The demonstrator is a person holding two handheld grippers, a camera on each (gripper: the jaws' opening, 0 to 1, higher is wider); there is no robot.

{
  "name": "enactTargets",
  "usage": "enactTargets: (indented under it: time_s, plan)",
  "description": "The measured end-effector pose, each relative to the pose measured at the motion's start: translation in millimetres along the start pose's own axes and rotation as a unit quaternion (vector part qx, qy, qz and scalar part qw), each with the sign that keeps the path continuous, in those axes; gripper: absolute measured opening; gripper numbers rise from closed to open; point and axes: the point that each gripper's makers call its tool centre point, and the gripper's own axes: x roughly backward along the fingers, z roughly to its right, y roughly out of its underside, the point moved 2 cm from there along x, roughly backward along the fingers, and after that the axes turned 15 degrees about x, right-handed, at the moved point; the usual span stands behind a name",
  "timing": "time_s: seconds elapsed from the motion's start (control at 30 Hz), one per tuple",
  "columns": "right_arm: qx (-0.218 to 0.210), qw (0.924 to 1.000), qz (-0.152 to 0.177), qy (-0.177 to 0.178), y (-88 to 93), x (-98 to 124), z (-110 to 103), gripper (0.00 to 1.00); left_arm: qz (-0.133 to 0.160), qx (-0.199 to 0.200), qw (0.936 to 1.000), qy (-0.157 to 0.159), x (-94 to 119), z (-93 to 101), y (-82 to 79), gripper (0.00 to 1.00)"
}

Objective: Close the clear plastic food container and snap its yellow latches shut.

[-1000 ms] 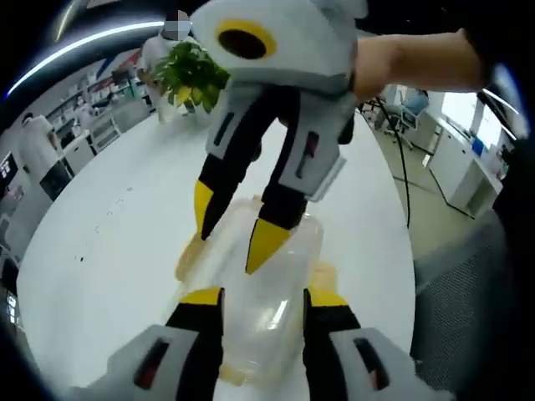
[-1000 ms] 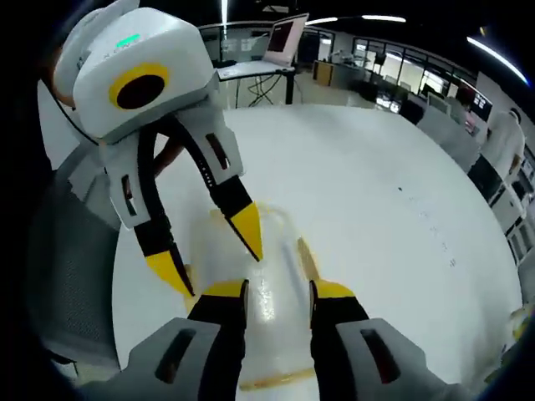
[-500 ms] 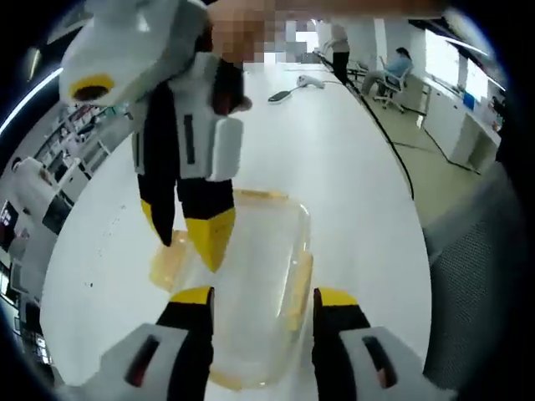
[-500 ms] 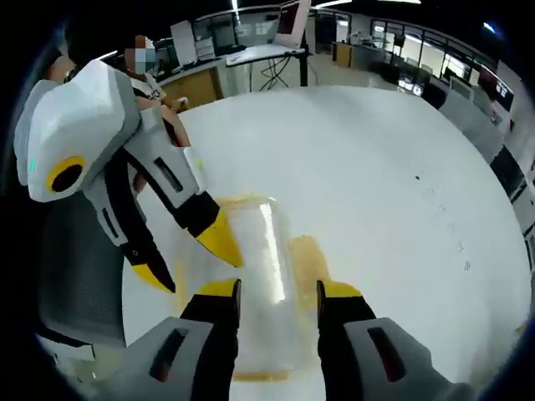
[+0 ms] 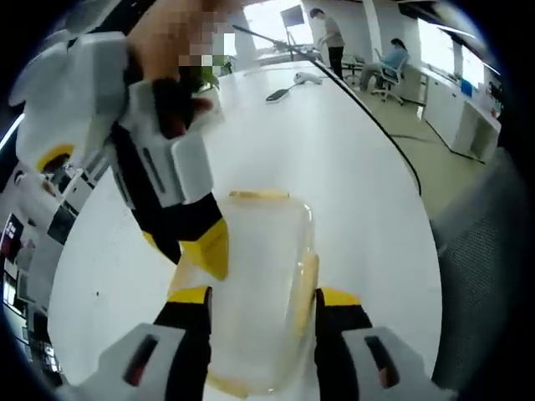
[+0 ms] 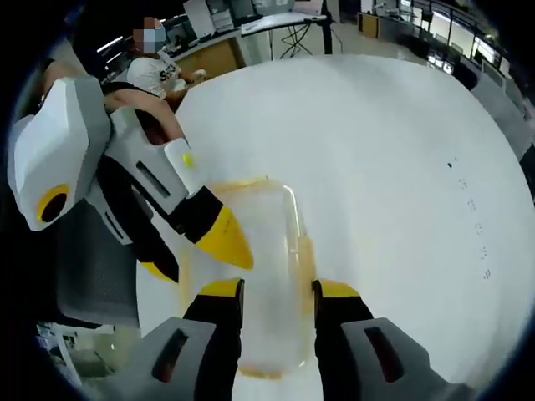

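Observation:
The clear plastic container [image 5: 259,276] lies on the white table with its lid on. Yellow latches show at its far end [image 5: 259,195] and along its right side [image 5: 307,280]. My left gripper [image 5: 263,296] is open, with its jaws spread either side of the container's near end. My right gripper [image 5: 185,249] comes in from the left, open, one yellow tip at the lid's left edge. In the right gripper view the container [image 6: 255,242] lies ahead of my open right gripper [image 6: 276,290]. There the left gripper [image 6: 194,252] holds one tip over the lid, and a side latch [image 6: 305,251] shows.
The round white table [image 6: 393,150] spreads wide around the container. A grey chair [image 6: 92,276] stands at its edge, and a person [image 6: 155,71] sits beyond. A plant [image 5: 213,73] and small objects [image 5: 280,94] lie at the far end. Desks and people fill the background.
Both views have swung round, so the container now lies lengthwise ahead. In each view the other gripper has moved to the container's left side. The right-side latch looks narrower than half a second ago.

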Motion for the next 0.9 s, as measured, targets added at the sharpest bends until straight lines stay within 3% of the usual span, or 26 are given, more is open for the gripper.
enactTargets:
  time_s: [0.17, 0.3, 0.7, 0.73, 0.77, 0.9]
  plan:
    - [0.039, 0.9981, -0.046, -0.016, -2.3, -2.3, -1.0, 0.30, 0.014, 0.002, 0.9999, 0.005, 0.8, -0.7, 1.6, 0.44]
    - [0.040, 0.9964, -0.072, -0.023, -4.8, -4.2, -3.4, 0.30, 0.005, -0.001, 1.0000, 0.006, -0.7, 1.7, 0.8, 0.42]
    - [0.060, 0.9924, -0.096, -0.049, -4.7, -7.0, -2.2, 0.29, 0.000, -0.006, 0.9999, 0.011, -2.1, 1.4, 0.5, 0.39]
    - [0.062, 0.9923, -0.095, -0.050, -5.1, -7.3, -2.4, 0.29, -0.024, -0.036, 0.9983, -0.039, 2.5, -14.5, 3.7, 0.38]
    - [0.061, 0.9923, -0.095, -0.051, -4.7, -6.5, -1.9, 0.29, -0.008, -0.008, 0.9999, 0.000, -5.2, 1.0, 0.3, 0.38]
    - [0.066, 0.9917, -0.096, -0.054, -5.2, -6.4, -3.6, 0.28, -0.006, -0.012, 0.9999, 0.005, -2.7, -0.4, 0.0, 0.38]
